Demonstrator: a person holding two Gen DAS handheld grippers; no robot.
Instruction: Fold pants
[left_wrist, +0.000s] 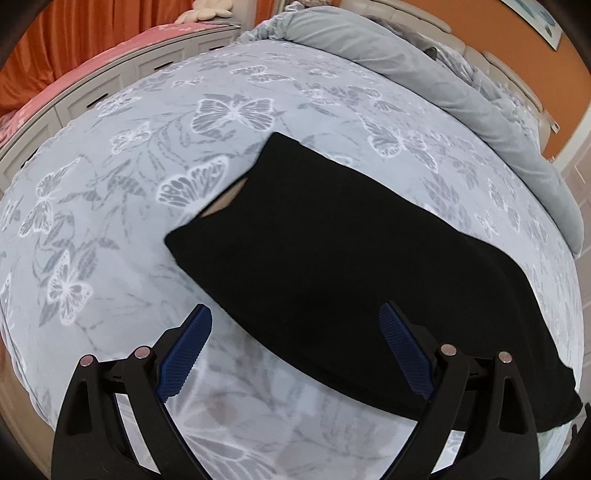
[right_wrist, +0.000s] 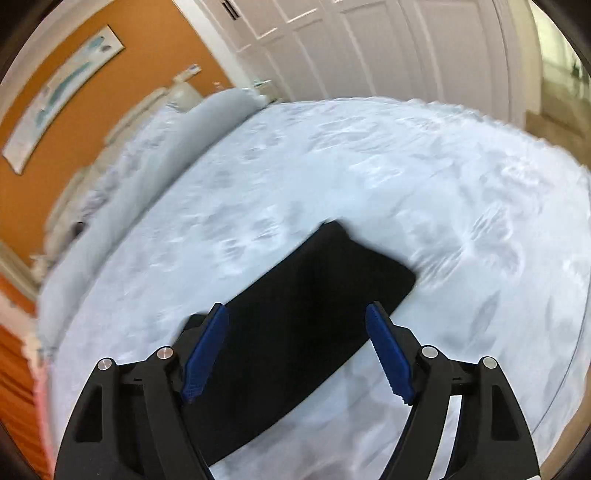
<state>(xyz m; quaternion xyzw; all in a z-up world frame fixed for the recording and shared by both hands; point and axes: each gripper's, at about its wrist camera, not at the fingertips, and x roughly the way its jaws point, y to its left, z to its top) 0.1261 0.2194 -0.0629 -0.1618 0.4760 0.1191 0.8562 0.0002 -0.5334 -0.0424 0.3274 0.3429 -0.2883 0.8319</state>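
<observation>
The black pants (left_wrist: 332, 266) lie folded into a flat oblong on the bed (left_wrist: 122, 236), on its pale blue cover printed with white butterflies, one short end showing a sliver of tan lining. My left gripper (left_wrist: 295, 321) hangs over the near long edge of the pants, jaws spread wide and gripping nothing. My right gripper (right_wrist: 297, 321) hangs above the other end of the pants (right_wrist: 310, 314), jaws likewise released and bare; that view is blurred. A grey quilt (left_wrist: 436, 81) is bunched along the head of the bed, below an orange wall (right_wrist: 122, 96) with a long picture (right_wrist: 62, 92). White cupboard doors (right_wrist: 369, 48) stand beyond.
</observation>
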